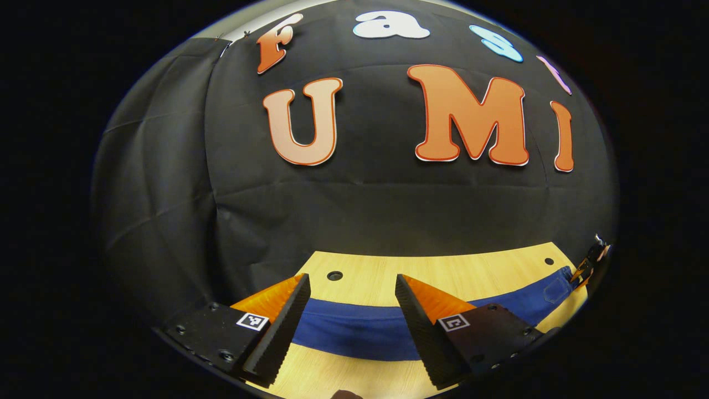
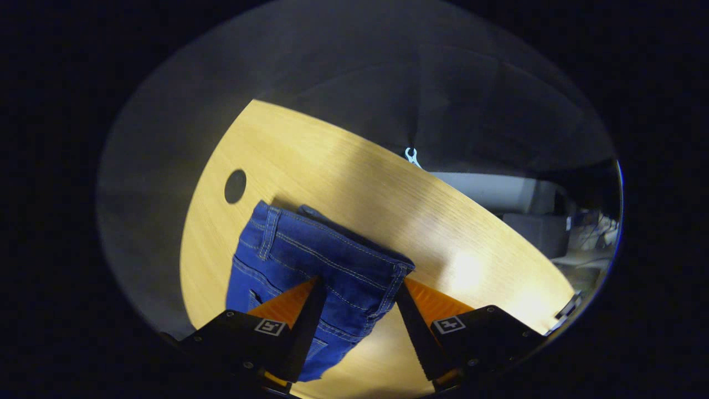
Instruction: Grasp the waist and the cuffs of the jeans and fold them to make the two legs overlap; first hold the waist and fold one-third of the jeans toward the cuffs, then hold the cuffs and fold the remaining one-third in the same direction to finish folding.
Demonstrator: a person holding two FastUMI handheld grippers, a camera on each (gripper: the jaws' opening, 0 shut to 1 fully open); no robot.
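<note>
Left claw [image 1: 352,302] held apart low in left gripper view; jeans [image 1: 354,332] seen as band crossing table [image 1: 443,271] beyond tips, long axis left-right. Right claw [image 2: 357,302] apart, waist [image 2: 332,244] straddled, judged nearer grasp.

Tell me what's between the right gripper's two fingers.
In the right gripper view, the jeans lie on the table between the open right gripper's fingers, waistband end in the gap; neither finger clearly presses them.
</note>
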